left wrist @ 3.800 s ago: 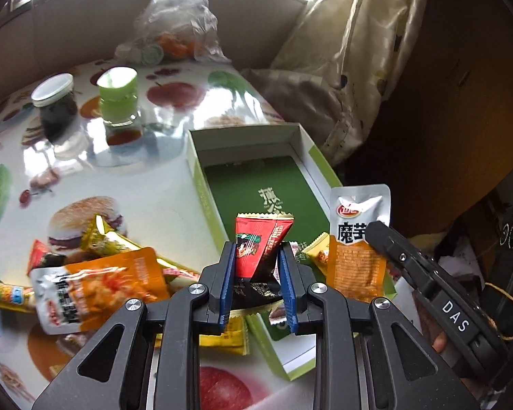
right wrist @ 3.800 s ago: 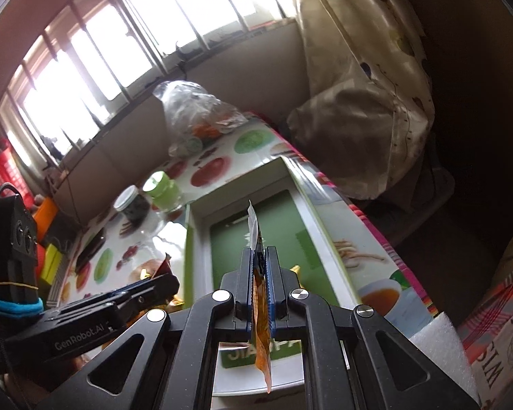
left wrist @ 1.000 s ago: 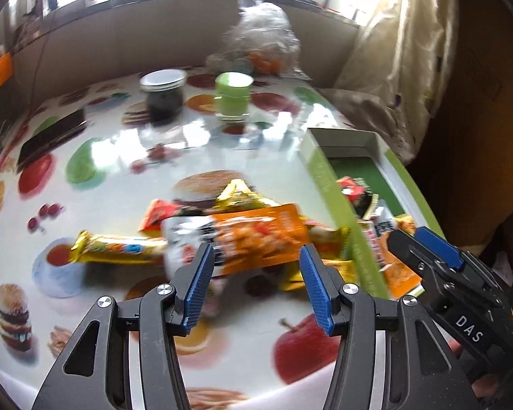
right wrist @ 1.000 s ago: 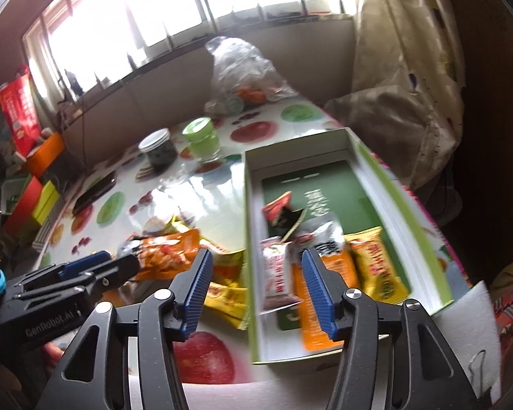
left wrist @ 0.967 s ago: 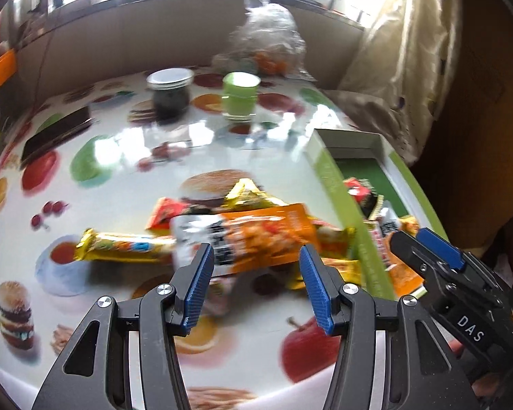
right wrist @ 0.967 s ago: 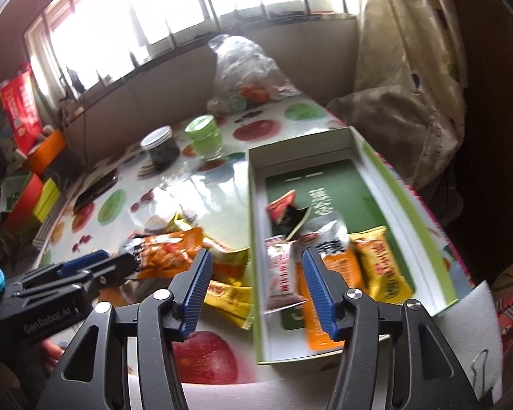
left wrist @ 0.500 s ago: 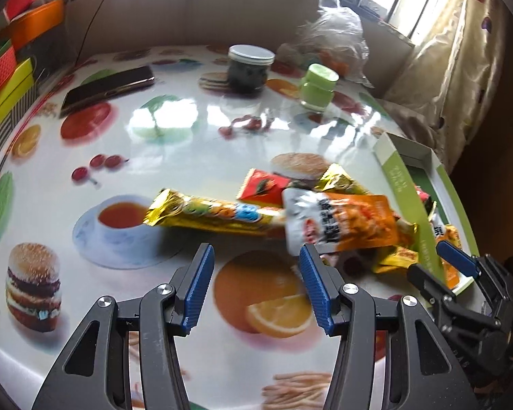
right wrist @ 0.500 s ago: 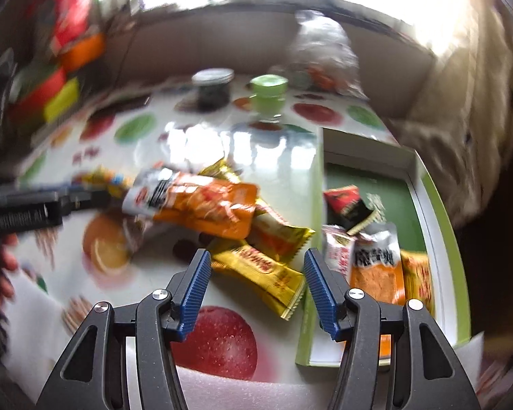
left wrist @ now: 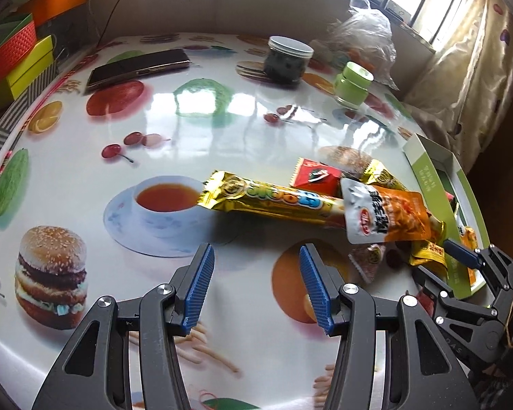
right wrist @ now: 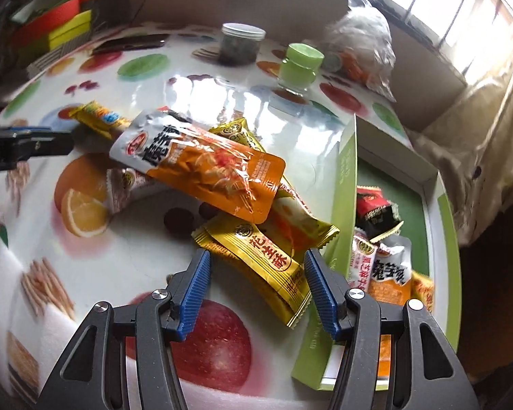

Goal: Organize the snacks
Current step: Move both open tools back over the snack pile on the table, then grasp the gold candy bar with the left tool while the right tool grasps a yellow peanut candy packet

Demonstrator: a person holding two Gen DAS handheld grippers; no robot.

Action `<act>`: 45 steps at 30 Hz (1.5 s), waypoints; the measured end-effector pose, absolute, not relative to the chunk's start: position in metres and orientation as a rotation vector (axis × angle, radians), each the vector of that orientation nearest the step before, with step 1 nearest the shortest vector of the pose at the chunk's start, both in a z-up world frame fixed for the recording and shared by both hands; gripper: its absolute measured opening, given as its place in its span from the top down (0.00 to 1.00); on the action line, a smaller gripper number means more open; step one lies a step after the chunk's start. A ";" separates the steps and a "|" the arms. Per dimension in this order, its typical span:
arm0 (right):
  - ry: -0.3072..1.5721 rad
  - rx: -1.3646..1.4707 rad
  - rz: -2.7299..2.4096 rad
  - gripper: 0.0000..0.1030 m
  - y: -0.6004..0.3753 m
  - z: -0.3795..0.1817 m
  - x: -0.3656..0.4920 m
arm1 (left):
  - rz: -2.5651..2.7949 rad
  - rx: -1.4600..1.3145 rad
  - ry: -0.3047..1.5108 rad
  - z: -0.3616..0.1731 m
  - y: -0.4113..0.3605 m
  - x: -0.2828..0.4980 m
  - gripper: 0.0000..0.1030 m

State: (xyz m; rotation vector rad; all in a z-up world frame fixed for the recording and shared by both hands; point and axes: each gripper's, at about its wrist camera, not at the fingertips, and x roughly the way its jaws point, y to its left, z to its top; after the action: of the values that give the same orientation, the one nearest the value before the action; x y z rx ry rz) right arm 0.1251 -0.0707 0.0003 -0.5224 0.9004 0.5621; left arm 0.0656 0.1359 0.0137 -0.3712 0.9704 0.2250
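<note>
There, in the middle of the fruit-printed table (left wrist: 222, 130), lay the heap of snacks: a long gold bar (left wrist: 270, 200), a red packet (left wrist: 316, 179) behind it, and an orange-and-silver pouch (right wrist: 201, 167) lying across the rest. A gold peanut-candy packet (right wrist: 260, 259) sat at the near edge of the heap, touching the wall of the green box (right wrist: 345, 184), and several packets were already inside that box.

The right gripper (right wrist: 256, 294) stood wide, its blue pads on either side of the gold peanut-candy packet without pressing it. The left gripper (left wrist: 254, 290) hung open over bare tabletop, just short of the long gold bar, with nothing between its jaws.

Farther back stood a dark jar (left wrist: 289, 58), a green-lidded jar (left wrist: 354, 85), a phone (left wrist: 138, 68) and a crumpled plastic bag (left wrist: 362, 30).
</note>
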 end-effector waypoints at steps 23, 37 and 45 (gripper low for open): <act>0.885 -0.412 0.621 0.73 -0.052 0.000 0.090 | 0.193 -0.451 0.972 0.017 0.158 0.090 0.48; 0.889 -0.366 0.621 0.73 -0.058 0.000 0.089 | 0.212 -0.574 0.998 0.006 0.159 0.125 0.48; 0.892 -0.344 0.622 0.73 -0.060 0.000 0.091 | 0.201 -0.540 1.009 0.003 0.147 0.145 0.48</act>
State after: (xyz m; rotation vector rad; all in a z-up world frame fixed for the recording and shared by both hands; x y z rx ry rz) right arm 0.0908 -0.0601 0.0002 -0.3442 0.8915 0.6223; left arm 0.1446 0.1471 0.0030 -0.5396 1.0092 0.2014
